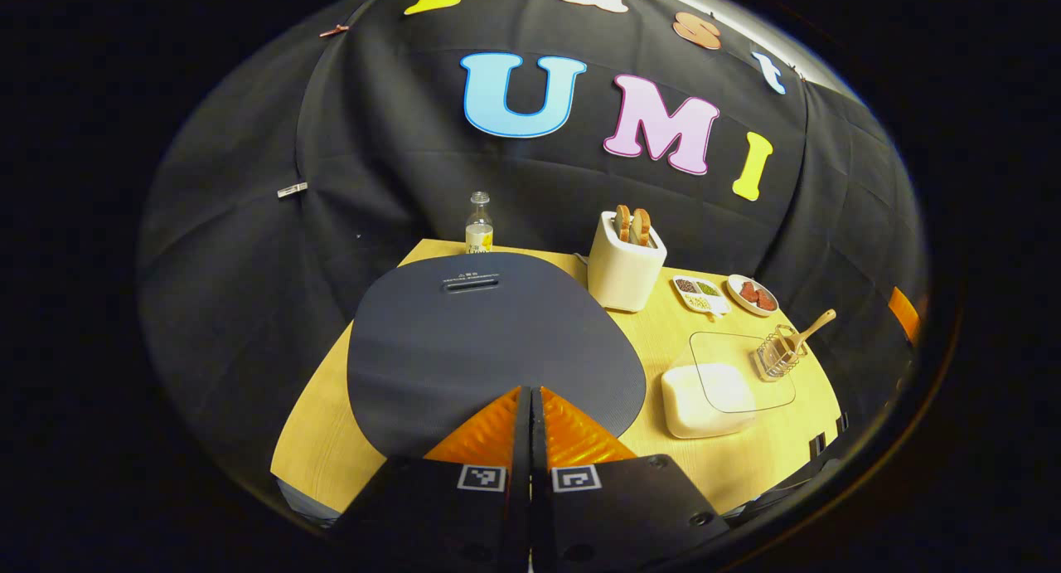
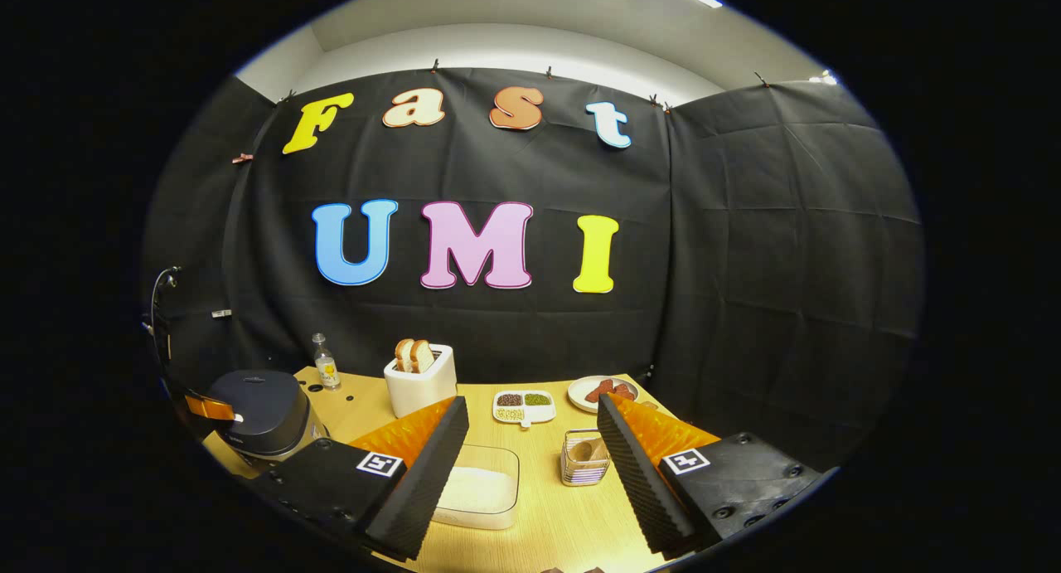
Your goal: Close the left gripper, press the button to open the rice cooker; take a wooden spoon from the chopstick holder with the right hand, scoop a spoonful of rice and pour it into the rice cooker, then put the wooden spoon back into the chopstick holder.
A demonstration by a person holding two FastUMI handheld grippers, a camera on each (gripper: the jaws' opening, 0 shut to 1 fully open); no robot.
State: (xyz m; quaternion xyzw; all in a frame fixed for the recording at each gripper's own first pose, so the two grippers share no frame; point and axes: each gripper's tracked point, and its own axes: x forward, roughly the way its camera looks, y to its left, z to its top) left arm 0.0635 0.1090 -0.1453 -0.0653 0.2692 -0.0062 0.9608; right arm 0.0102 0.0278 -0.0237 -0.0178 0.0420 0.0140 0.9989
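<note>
Both tongs hold nothing. Left tongs (image 1: 530, 407) are pressed closed above the rice cooker (image 1: 489, 341), whose lid is down. Right tongs (image 2: 530, 457) stand wide open over the worktop (image 2: 547, 515); the wooden spoon (image 2: 585, 450) sits in the chopstick holder (image 2: 582, 461) between them, beside the rice box (image 2: 479, 492).

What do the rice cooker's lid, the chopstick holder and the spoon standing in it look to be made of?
The rice cooker lid looks like matte dark grey plastic: an even, dull surface without glare. The chopstick holder seems to be thin bright metal wire, an open cage with shiny bars. The spoon looks like unpainted pale wood, warm tan and matte.
</note>
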